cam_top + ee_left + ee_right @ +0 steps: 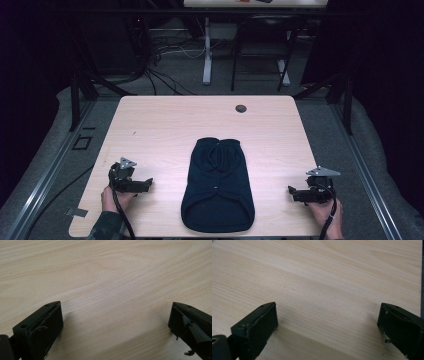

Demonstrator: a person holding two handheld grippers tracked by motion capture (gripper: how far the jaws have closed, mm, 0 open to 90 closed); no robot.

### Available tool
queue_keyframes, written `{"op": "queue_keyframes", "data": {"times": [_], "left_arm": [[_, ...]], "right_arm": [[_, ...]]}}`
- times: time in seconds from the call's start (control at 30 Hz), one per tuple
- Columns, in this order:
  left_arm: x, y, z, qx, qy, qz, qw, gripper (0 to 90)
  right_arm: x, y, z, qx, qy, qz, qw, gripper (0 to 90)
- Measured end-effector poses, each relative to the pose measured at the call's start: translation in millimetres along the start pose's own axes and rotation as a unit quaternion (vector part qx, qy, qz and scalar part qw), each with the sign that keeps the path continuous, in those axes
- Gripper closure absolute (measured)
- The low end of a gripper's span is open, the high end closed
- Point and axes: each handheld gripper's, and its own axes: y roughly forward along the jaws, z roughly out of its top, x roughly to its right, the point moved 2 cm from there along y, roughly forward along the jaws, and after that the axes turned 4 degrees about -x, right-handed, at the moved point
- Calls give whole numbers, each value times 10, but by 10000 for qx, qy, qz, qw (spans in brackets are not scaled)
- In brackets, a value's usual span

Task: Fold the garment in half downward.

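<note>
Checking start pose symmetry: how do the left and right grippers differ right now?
The left gripper sits left of the dark garment with its jaws pointing right, toward it; the right gripper sits on the garment's right with its jaws pointing left. The left one lies slightly farther up the table than the right. Shared: both are open, hold nothing, rest low over bare wood and are clear of the garment.

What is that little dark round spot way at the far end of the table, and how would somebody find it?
Start at the light wooden table and follow its far edge. Just right of the middle, beyond the dark blue sleeveless garment, sits a small dark round spot. It is the one round mark on the bare wood.
</note>
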Motion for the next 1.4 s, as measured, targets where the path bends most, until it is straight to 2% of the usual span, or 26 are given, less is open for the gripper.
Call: {"op": "queue_keyframes", "data": {"times": [0.17,0.3,0.47,0.57,0.7,0.77,0.87,0.93,1.07,1.17,1.23,1.4], "left_arm": [[-4,-7,5,-22,6,-3,10000,0],[10,-17,20,23,19,-86,10000,2],[74,-46,67,63,194,-93,9997,2],[119,-48,107,112,293,-147,9994,3],[163,-60,165,230,425,-149,9987,10],[191,-50,185,176,556,-156,9982,11],[249,-36,209,144,650,-166,9976,12],[283,-36,229,131,799,-145,9966,12],[353,-20,262,104,972,-160,9951,12],[381,-7,277,93,1028,-206,9944,12],[386,-14,308,90,932,-381,9949,7],[391,-66,459,207,910,-522,9943,5]], "right_arm": [[1,-4,1,-12,2,-13,10000,25],[-14,-25,25,-44,-92,-4,9999,26],[-70,-94,97,102,-111,89,9998,27],[-119,-130,148,161,-145,280,9994,27],[-188,-185,233,204,-327,249,9989,28],[-218,-203,276,251,-361,273,9987,31],[-249,-206,339,252,-441,327,9982,32],[-263,-202,380,247,-496,321,9979,34],[-283,-205,476,250,-583,353,9974,37],[-321,-202,550,260,-646,420,9967,39],[-352,-188,595,262,-681,472,9962,40],[-452,-139,686,250,-788,591,9948,42]]}}
